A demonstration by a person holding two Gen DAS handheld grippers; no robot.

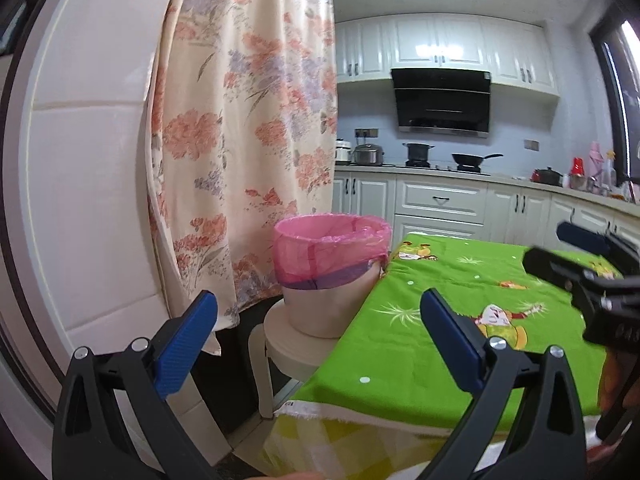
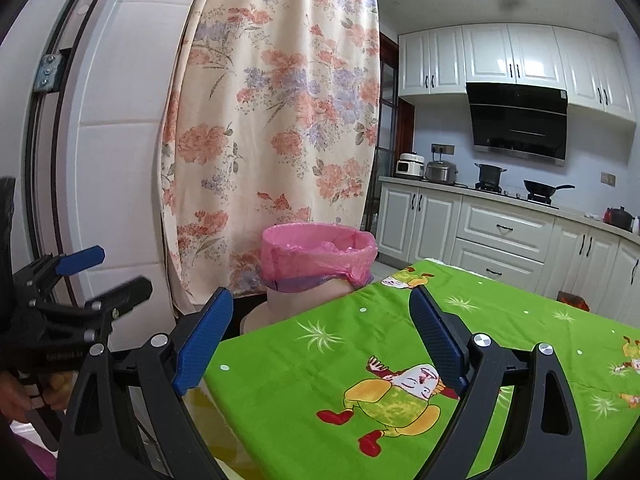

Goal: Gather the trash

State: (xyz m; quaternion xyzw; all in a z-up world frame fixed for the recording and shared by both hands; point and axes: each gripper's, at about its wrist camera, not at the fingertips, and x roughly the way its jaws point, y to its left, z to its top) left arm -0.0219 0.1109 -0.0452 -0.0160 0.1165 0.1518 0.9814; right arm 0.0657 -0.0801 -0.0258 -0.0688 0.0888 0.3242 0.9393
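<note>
Ahead, pink-lined trash bin [image 1: 331,276] (on a stool [image 1: 288,340]), both grippers spread.

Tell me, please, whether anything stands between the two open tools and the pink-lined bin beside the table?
Nothing visible does. The left tool and right tool are both open and empty, and only bare green tablecloth lies before the bin, which stands on a white stool.

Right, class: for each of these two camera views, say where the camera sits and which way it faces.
Left wrist view: sits on the left hand-held gripper, open, facing the bin and the green tablecloth; the right hand-held gripper shows at the edge.
Right wrist view: sits on the right hand-held gripper, open over the cloth; the left one shows at its left edge.
Both share the bin, the curtain and the kitchen.
</note>
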